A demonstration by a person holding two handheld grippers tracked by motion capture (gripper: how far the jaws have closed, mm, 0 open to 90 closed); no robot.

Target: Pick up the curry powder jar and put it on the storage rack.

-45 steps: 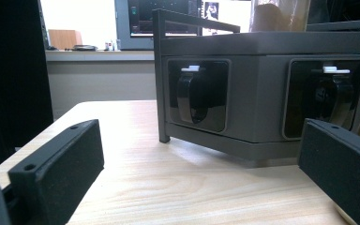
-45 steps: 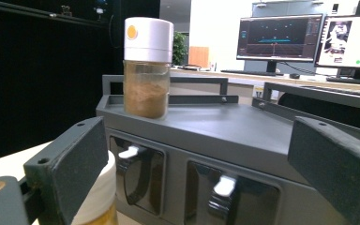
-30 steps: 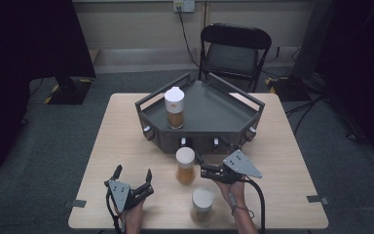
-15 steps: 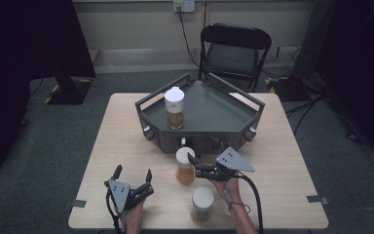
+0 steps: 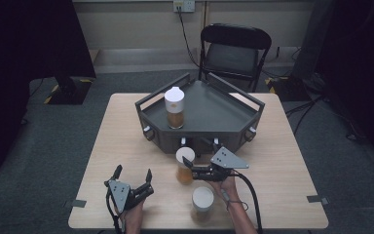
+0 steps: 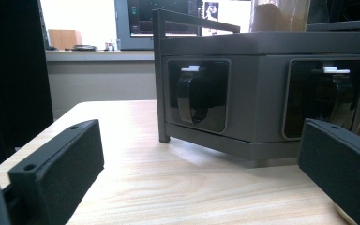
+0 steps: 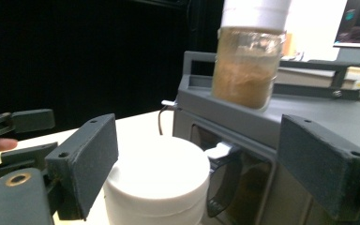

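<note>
A jar of brown stuff with a white lid [image 5: 174,108] stands on the grey tray [image 5: 214,105]; in the right gripper view that jar [image 7: 248,61] rises on the tray's deck. A second white-lidded jar [image 5: 184,165] stands on the table just in front of the tray. My right gripper [image 5: 192,171] comes at it from the right. In the right gripper view its lid [image 7: 157,180] sits between the jaws of my right gripper [image 7: 199,154], close to the left jaw and apart from the right one. These jaws have just been closing. My left gripper [image 5: 132,183] rests open near the front left.
A third white-lidded jar [image 5: 202,199] stands near the table's front edge, close under my right hand. The tray's front wall [image 6: 262,93] with its dark latches faces my left gripper [image 6: 197,154]. A black chair [image 5: 236,48] stands behind the table.
My right gripper has moved left to the jar in front of the tray, and its jaws have narrowed around the lid. The left gripper has stayed put.
</note>
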